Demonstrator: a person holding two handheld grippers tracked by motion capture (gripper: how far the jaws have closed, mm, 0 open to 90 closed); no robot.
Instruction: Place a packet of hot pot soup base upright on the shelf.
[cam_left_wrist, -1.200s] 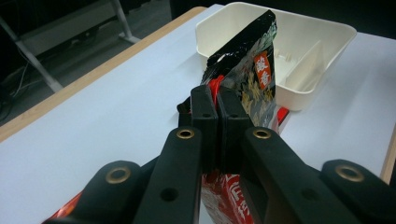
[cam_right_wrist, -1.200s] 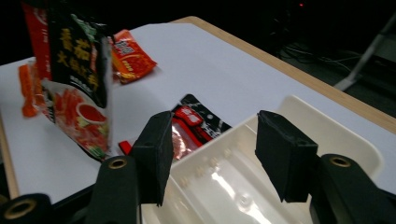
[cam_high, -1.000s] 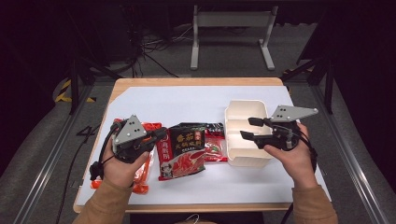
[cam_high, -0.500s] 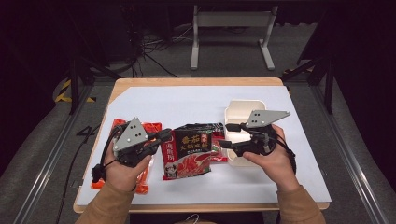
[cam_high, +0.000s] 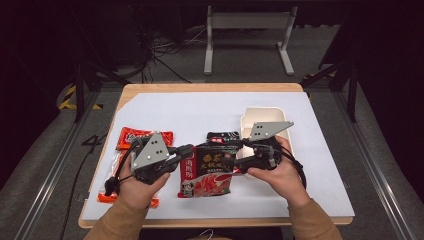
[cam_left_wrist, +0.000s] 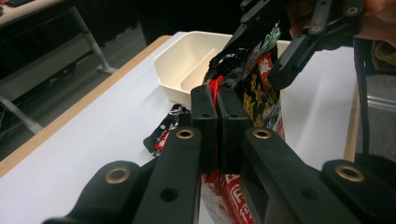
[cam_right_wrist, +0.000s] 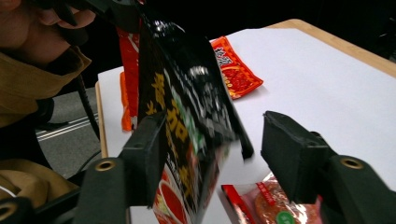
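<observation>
Left gripper jaws pinch the black-and-red packet at its left edge, lifted mid-table. Right gripper jaws, just closing, straddle its right edge; best bite squarely before pulling toward the cream tray.

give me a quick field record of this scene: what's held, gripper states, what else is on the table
held item: red and black snack packet, lifted off the table
left hand-held gripper: shut on the packet's edge
right hand-held gripper: jaws have just been closing, packet between them, one pad beside it, the other apart
container: cream divided box, beyond the packet
other packets: orange-red packet at the table's left; small packet lying on the sheet
surface: white sheet on a wooden table
</observation>
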